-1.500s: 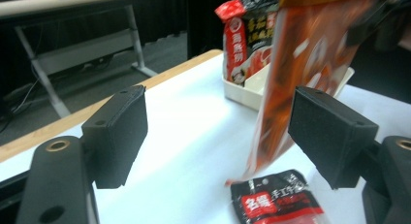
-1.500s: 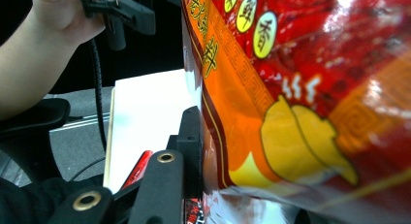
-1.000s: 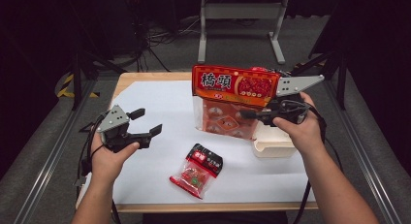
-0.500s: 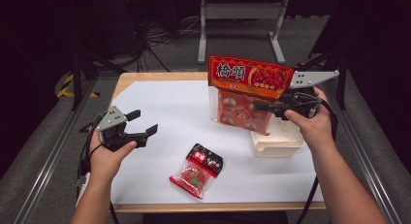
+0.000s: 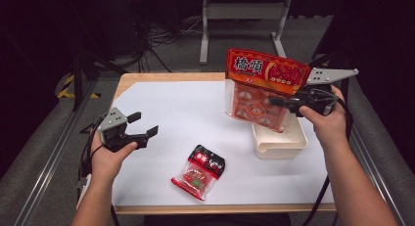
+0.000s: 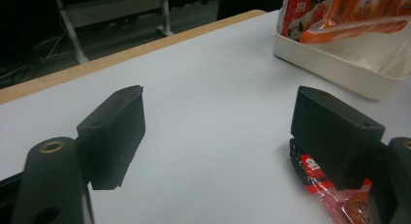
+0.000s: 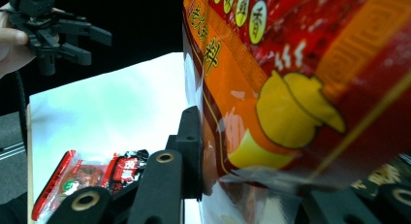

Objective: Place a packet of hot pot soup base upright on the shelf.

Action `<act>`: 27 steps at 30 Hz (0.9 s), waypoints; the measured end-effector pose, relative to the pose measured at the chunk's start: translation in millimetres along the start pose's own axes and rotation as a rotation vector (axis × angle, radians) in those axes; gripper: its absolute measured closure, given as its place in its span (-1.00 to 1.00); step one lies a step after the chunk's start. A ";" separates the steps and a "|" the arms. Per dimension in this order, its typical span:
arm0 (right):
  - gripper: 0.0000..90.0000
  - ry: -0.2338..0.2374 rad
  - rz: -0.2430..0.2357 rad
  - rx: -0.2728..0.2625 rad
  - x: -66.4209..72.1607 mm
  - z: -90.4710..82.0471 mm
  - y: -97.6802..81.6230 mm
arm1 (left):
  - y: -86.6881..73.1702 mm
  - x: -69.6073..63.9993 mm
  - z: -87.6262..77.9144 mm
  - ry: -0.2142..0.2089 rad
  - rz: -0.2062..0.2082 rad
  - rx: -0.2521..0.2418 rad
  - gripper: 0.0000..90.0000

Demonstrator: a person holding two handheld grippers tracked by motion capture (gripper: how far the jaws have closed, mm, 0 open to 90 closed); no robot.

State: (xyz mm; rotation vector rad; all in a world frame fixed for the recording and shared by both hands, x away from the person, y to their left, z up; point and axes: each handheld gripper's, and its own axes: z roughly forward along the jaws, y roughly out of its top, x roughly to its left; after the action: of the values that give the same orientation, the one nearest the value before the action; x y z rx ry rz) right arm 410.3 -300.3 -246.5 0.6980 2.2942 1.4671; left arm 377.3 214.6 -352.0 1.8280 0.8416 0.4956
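A large orange-red snack bag point(image 5: 262, 86) hangs upright at the right of the table. My right gripper point(image 5: 281, 102) is shut on the bag's side. In the right gripper view its jaws point(image 7: 257, 185) pinch the bag point(image 7: 300, 88) from both sides. The bag's lower end point(image 6: 339, 10) dips into a white tray point(image 5: 279, 145). A small red and black packet point(image 5: 198, 171) lies flat near the table's front edge. My left gripper point(image 5: 144, 123) hovers open over the left of the white sheet, holding nothing. Its jaws point(image 6: 223, 132) stand wide, the small packet point(image 6: 334, 195) beside the right one.
The white tray point(image 6: 339, 73) sits at the table's right edge, on a white sheet point(image 5: 195, 113) that covers most of the wooden top. A metal stand point(image 5: 240, 13) and cables lie on the dark floor beyond the far edge. My left gripper point(image 7: 94, 47) shows far off.
My right gripper has carried the large bag to the right, from mid-table to over the white tray. The left gripper and the small packet have stayed put.
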 end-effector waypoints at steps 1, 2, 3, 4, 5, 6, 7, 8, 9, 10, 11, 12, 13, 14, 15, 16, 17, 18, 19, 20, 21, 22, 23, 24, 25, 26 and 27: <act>0.55 -0.006 0.002 -0.001 -1.1 -1.0 -0.4 | -0.4 0.3 0.3 -0.001 -0.001 0.001 -0.54; 0.55 -0.013 0.004 0.000 -2.6 -2.5 -1.0 | -0.6 0.5 0.4 -0.001 -0.002 0.001 -0.54; 0.55 -0.018 0.004 0.000 -3.8 -3.5 -1.3 | -1.0 0.7 0.6 0.001 -0.004 0.003 -0.54; 0.55 -0.027 0.010 -0.001 -5.5 -5.4 -2.1 | -1.2 1.1 0.7 0.002 -0.003 0.002 -0.54; 0.55 -0.032 0.013 -0.005 -7.1 -6.7 -2.9 | -1.5 1.3 0.9 0.001 -0.005 0.002 -0.54; 0.55 -0.036 0.017 -0.006 -8.6 -8.2 -3.7 | -1.6 1.5 1.0 0.001 -0.006 0.002 -0.54; 0.55 -0.040 0.023 -0.006 -9.4 -9.3 -4.4 | -1.8 1.7 1.2 0.000 -0.006 0.002 -0.54; 0.55 -0.044 0.025 -0.009 -10.6 -10.5 -5.4 | -2.2 1.8 1.3 0.000 -0.009 0.004 -0.54; 0.55 -0.052 0.031 -0.009 -11.7 -12.0 -6.5 | -2.4 2.0 1.3 -0.001 -0.011 0.005 -0.54; 0.55 -0.055 0.030 -0.010 -12.8 -13.2 -7.2 | -2.5 2.3 1.2 -0.002 -0.013 0.007 -0.54; 0.55 -0.061 0.032 -0.010 -13.5 -14.4 -8.1 | -2.5 2.3 1.1 -0.002 -0.015 0.008 -0.54; 0.55 -0.065 0.034 -0.014 -14.6 -15.4 -9.0 | -2.5 2.3 0.9 -0.003 -0.017 0.005 -0.54; 0.55 -0.067 0.037 -0.015 -15.7 -16.6 -10.0 | -2.5 2.3 0.9 -0.003 -0.017 0.005 -0.54; 0.55 -0.067 0.037 -0.015 -15.7 -16.6 -10.0 | -2.1 2.3 0.5 -0.005 -0.018 0.001 -0.54; 0.55 -0.075 0.046 -0.020 -18.0 -19.5 -11.9 | -1.9 2.1 0.1 -0.007 -0.018 0.000 -0.54; 0.55 -0.082 0.047 -0.021 -18.8 -20.7 -12.7 | -1.5 1.8 0.0 -0.007 -0.016 -0.002 -0.54; 0.55 -0.086 0.047 -0.022 -19.3 -21.7 -13.2 | -1.5 1.8 0.1 -0.007 -0.016 -0.002 -0.54; 0.55 -0.091 0.049 -0.021 -19.6 -22.7 -13.7 | -1.7 1.8 0.4 -0.006 -0.017 0.000 -0.54; 0.55 -0.098 0.050 -0.023 -20.5 -24.4 -14.7 | -1.8 2.0 0.5 -0.004 -0.016 0.001 -0.54; 0.55 -0.105 0.050 -0.024 -20.8 -25.4 -15.4 | -1.9 2.1 0.6 -0.005 -0.016 0.002 -0.54; 0.55 -0.111 0.050 -0.024 -21.1 -26.3 -16.1 | -1.9 2.1 0.7 -0.005 -0.016 0.002 -0.54; 0.55 -0.116 0.052 -0.024 -21.1 -26.9 -16.6 | -1.9 2.0 0.7 -0.006 -0.016 0.001 -0.54; 0.55 -0.121 0.052 -0.024 -21.4 -27.7 -17.3 | -1.8 1.9 0.6 -0.005 -0.016 0.001 -0.54; 0.55 -0.126 0.055 -0.023 -21.7 -28.7 -18.2 | -1.8 1.9 0.6 -0.005 -0.017 0.001 -0.54; 0.55 -0.126 0.055 -0.023 -21.7 -28.7 -18.2 | -1.8 1.9 0.6 -0.005 -0.017 0.001 -0.54; 0.55 -0.137 0.058 -0.026 -22.8 -30.0 -20.2 | -1.8 1.9 0.6 -0.004 -0.017 0.001 -0.54; 0.55 -0.140 0.061 -0.026 -23.1 -30.6 -20.9 | -1.7 1.9 0.6 -0.005 -0.016 0.001 -0.54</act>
State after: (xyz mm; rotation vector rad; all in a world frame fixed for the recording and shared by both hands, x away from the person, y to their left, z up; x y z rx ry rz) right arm 408.9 -343.5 -252.5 0.8418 2.1623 1.4241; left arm 378.4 216.1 -354.0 1.8216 0.8524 0.4803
